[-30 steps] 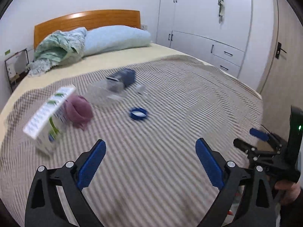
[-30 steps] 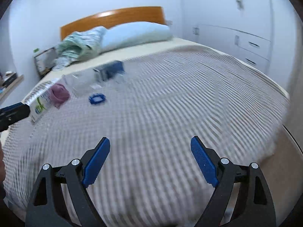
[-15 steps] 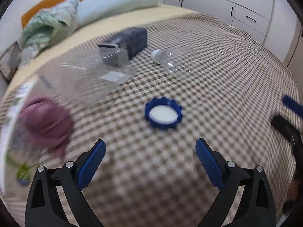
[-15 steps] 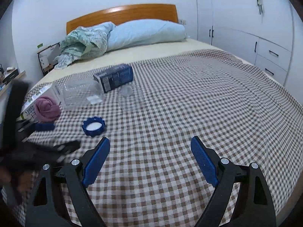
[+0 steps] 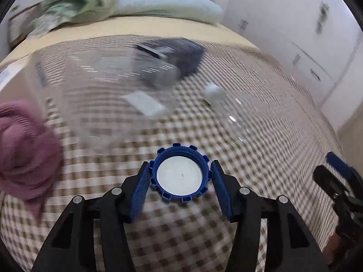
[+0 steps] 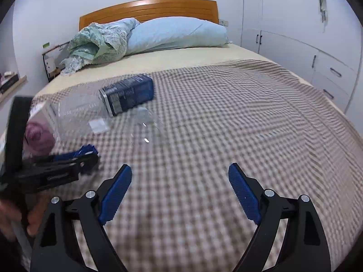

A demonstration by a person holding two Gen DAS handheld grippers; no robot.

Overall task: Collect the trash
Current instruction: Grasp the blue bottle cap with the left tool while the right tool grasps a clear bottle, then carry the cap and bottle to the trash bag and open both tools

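A blue ridged lid point(image 5: 180, 172) with a white inside lies on the checked bedspread point(image 5: 261, 136). My left gripper point(image 5: 180, 173) has closed on it, one pad on each side. Beyond it lie a clear plastic box point(image 5: 118, 86), a dark blue carton point(image 5: 177, 54), a clear bottle with a white cap point(image 5: 213, 93) and a purple cloth point(image 5: 25, 149). In the right wrist view my right gripper point(image 6: 179, 181) is open and empty above the bedspread point(image 6: 249, 117); the left gripper point(image 6: 68, 161) shows at the left, near the carton point(image 6: 129, 93) and the clear box point(image 6: 77, 117).
A light blue pillow point(image 6: 177, 34) and a green blanket point(image 6: 99, 38) lie at the wooden headboard point(image 6: 147, 6). White wardrobes point(image 6: 295, 22) stand to the right of the bed. A white carton point(image 5: 13, 77) lies at the far left.
My left gripper moved down and forward to the blue lid and closed on it from wide open. The right gripper stayed open and barely moved.
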